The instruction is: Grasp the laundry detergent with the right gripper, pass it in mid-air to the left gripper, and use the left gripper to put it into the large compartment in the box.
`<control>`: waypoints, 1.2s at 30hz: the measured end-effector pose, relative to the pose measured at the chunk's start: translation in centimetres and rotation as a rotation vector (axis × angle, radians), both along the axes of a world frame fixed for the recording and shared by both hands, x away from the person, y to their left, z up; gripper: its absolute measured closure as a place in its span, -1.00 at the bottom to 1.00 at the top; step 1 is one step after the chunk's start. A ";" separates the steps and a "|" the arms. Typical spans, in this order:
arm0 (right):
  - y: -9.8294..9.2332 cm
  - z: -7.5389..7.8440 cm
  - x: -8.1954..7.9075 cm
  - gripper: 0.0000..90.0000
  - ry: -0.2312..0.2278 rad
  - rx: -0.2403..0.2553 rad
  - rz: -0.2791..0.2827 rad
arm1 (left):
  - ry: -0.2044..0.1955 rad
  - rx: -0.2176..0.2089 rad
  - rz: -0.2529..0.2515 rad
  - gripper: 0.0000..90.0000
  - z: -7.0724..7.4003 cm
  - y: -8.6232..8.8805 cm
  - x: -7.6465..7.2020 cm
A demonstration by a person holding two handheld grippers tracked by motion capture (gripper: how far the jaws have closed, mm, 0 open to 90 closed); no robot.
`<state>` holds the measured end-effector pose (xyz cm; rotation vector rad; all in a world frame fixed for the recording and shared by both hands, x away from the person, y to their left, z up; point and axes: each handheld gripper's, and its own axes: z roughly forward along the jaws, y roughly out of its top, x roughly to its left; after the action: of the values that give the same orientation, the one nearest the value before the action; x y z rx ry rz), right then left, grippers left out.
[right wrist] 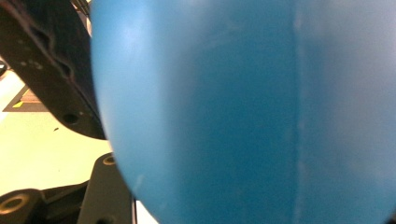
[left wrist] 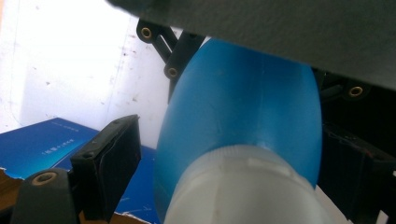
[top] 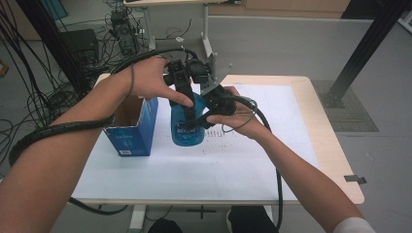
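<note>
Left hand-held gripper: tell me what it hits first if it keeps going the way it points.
Most likely the white cap of the blue bottle, which sits between the left hand-held gripper jaws, its blue body just beyond. Depth is unclear.

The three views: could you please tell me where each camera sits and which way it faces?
High view: above the person's side, looking down on the table; both forearms show.
Left gripper view: on the left tongs, facing the blue bottle and its white cap.
Right gripper view: on the right tongs, against the bottle's side.
All share the bottle.
</note>
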<state>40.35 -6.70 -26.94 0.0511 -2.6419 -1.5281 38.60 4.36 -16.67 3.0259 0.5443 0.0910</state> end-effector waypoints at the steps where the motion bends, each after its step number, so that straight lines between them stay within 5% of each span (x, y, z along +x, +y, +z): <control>1: 0.0 0.0 0.0 -0.05 0.004 0.001 -0.002 | 0.000 0.001 -0.001 -0.65 0.0 0.0 0.0; 12: 0.0 0.0 -0.1 -0.05 -0.007 0.000 0.004 | 0.001 0.009 -0.011 -0.46 0.0 0.0 0.0; 17: 0.0 -0.1 0.1 -0.05 -0.033 0.008 0.008 | 0.016 -0.001 -0.023 -0.22 0.0 0.0 -0.1; 21: 0.1 -0.1 0.2 -0.05 -0.044 0.011 0.012 | 0.014 0.000 -0.029 -0.21 0.0 0.0 -0.1; 22: 0.0 0.0 -0.1 -0.05 -0.010 -0.008 -0.009 | 0.022 0.025 -0.059 -0.21 0.2 0.0 0.0; 24: 0.1 -0.2 0.1 -0.05 -0.044 0.007 0.014 | 0.010 -0.008 -0.019 -0.20 -0.2 0.0 -0.3; 36: 0.2 -0.3 0.1 -0.05 -0.045 0.000 0.006 | 0.009 0.009 -0.038 -0.19 -0.3 0.0 -0.2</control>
<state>40.42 -6.50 -27.24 0.0946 -2.6733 -1.5429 38.39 4.37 -16.93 3.0449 0.4887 0.0786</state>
